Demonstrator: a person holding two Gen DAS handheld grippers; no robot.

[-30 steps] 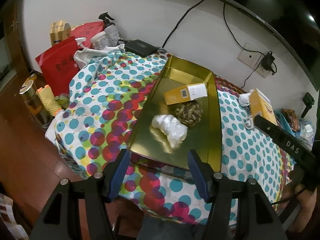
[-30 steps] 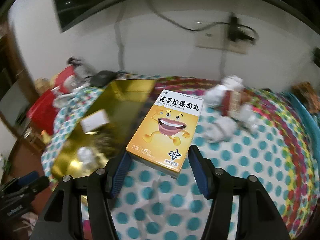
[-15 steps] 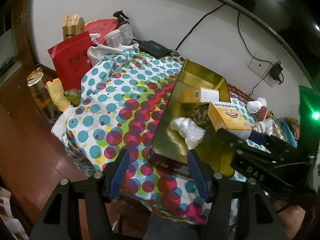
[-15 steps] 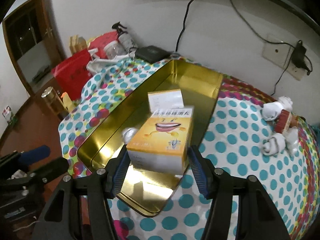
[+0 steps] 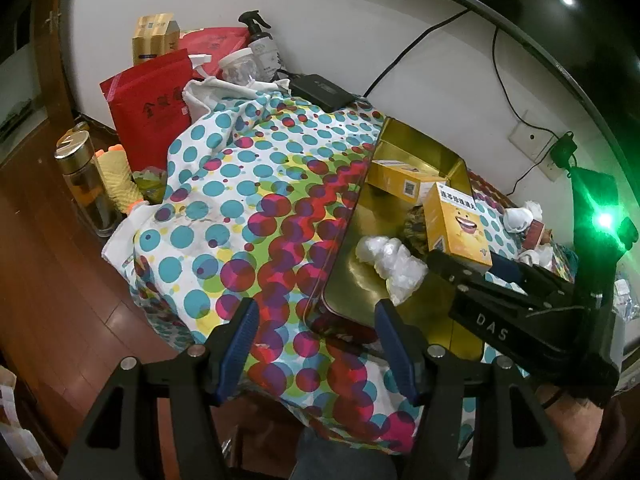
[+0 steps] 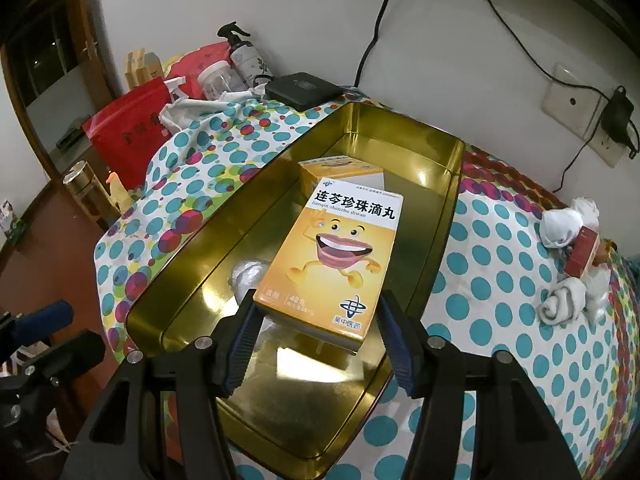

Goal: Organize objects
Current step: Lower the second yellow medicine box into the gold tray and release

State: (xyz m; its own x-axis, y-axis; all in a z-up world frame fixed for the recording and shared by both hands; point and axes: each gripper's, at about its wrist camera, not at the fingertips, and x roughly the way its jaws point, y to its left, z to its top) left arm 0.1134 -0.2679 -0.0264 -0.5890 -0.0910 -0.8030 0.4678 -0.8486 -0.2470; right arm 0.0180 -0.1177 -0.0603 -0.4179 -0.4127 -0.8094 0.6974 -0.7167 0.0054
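Observation:
My right gripper (image 6: 316, 340) is shut on a yellow medicine box with a smiling cartoon face (image 6: 334, 258) and holds it above the middle of the gold metal tray (image 6: 444, 200). The same box (image 5: 456, 224) and the right gripper (image 5: 472, 270) show in the left wrist view. In the tray lie a second yellow box (image 5: 402, 182), a crumpled white plastic bag (image 5: 390, 262) and a brown lumpy thing (image 5: 414, 224). My left gripper (image 5: 316, 344) is open and empty, held off the table's near-left edge.
A dotted cloth (image 5: 248, 208) covers the table. At the far left stand a red bag (image 5: 150, 106), a spray bottle (image 5: 260, 46), a clear jar (image 5: 238, 68), a black adapter (image 5: 320, 90) and a thermos (image 5: 86, 184). White socks and a small red box (image 6: 572, 256) lie right of the tray.
My right gripper has carried the yellow box from the cloth at the right to over the tray. My left gripper has drawn back and to the left.

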